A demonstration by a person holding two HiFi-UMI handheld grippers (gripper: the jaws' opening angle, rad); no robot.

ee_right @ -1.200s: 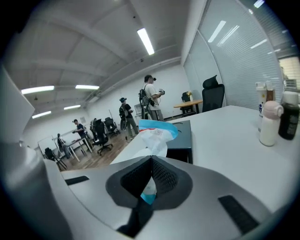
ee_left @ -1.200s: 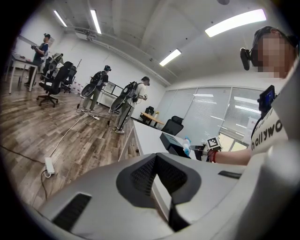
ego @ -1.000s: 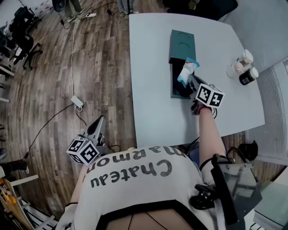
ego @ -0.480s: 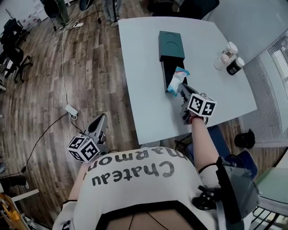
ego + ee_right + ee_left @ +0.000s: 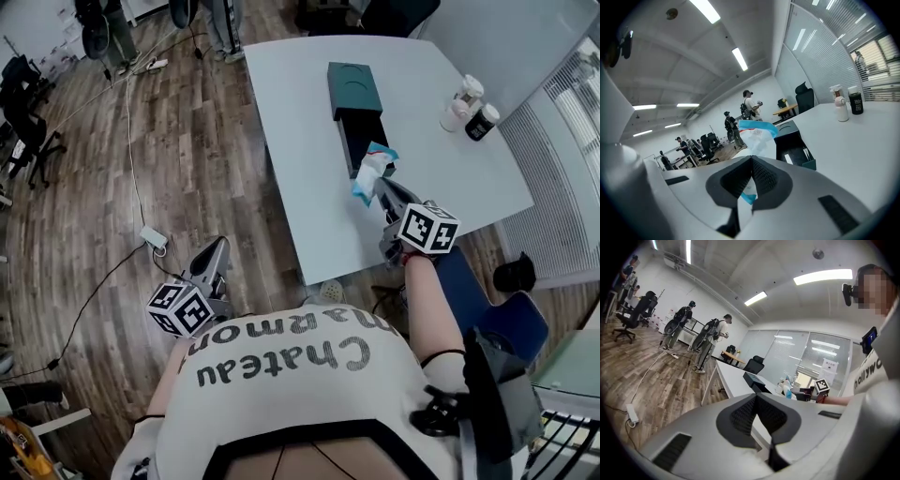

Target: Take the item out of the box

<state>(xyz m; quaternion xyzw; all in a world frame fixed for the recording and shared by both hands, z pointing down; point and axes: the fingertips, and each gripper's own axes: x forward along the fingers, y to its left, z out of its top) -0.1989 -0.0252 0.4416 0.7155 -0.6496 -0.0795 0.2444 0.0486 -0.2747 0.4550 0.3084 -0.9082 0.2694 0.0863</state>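
A dark green box (image 5: 357, 112) lies on the white table (image 5: 300, 122), its black drawer (image 5: 360, 150) slid out toward me. My right gripper (image 5: 382, 187) is shut on a white and blue packet (image 5: 371, 172), held in the air above the drawer's near end. In the right gripper view the packet (image 5: 757, 137) sticks up from between the closed jaws, with the box (image 5: 794, 143) beyond it. My left gripper (image 5: 214, 260) hangs low over the wood floor, away from the table, jaws closed with nothing in them. The left gripper view shows the box (image 5: 756, 382) far off.
Three small bottles (image 5: 467, 106) stand at the table's far right. A power strip (image 5: 154, 237) and cables lie on the wood floor at left. Office chairs (image 5: 28, 112) and standing people (image 5: 710, 341) are further off. A blue chair (image 5: 483, 314) is by my right side.
My right gripper has lifted the packet up out of the drawer and drawn it back toward me. The left gripper has stayed low by my side.
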